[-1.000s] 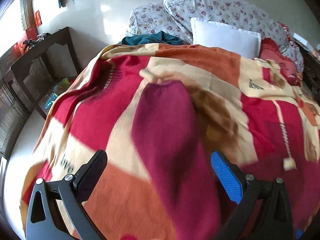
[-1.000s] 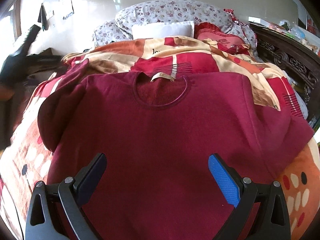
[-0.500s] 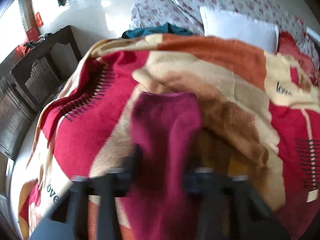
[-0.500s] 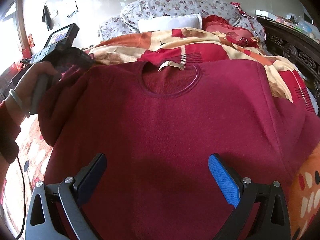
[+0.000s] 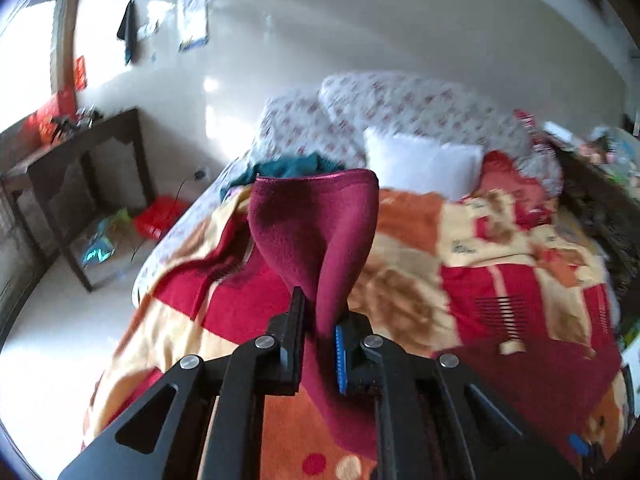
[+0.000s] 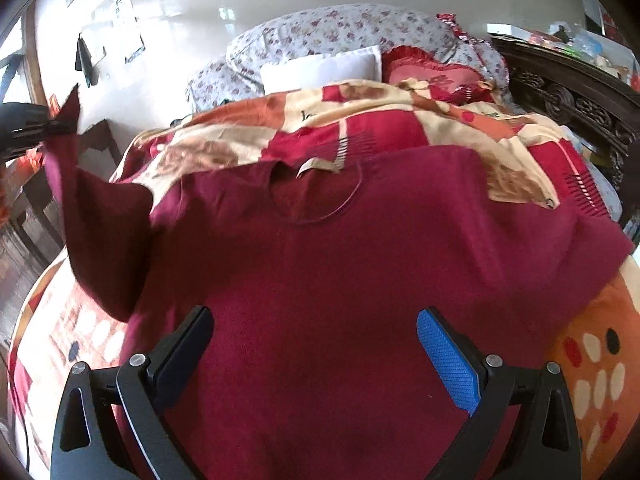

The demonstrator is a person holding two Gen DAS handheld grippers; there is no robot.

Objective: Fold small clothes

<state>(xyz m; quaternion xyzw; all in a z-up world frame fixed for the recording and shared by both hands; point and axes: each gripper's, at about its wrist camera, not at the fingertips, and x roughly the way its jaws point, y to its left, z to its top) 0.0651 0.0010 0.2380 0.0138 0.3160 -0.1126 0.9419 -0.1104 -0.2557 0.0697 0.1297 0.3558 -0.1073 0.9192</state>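
Observation:
A maroon sweater point(image 6: 340, 280) lies flat on the patterned blanket point(image 6: 400, 128), neck hole and tan label toward the pillows. Its left sleeve point(image 5: 316, 232) is pinched in my left gripper point(image 5: 318, 320) and lifted off the bed, the cuff standing up beyond the fingers. From the right wrist view the raised sleeve point(image 6: 80, 184) hangs at far left from the left gripper point(image 6: 60, 126). My right gripper point(image 6: 314, 332) hovers open over the sweater's body, nothing between its pads.
Floral pillows point(image 6: 340, 36), a white pillow point(image 5: 420, 164) and a red cushion point(image 6: 436, 76) lie at the head of the bed. A teal garment point(image 5: 288, 168) sits beside them. A dark side table point(image 5: 76, 176) stands left, a carved wooden bed frame point(image 6: 572, 96) right.
My left gripper closed on the sleeve and lifted it clear of the blanket, raising the view toward the wall. The right gripper stayed open over the sweater's body, barely shifting.

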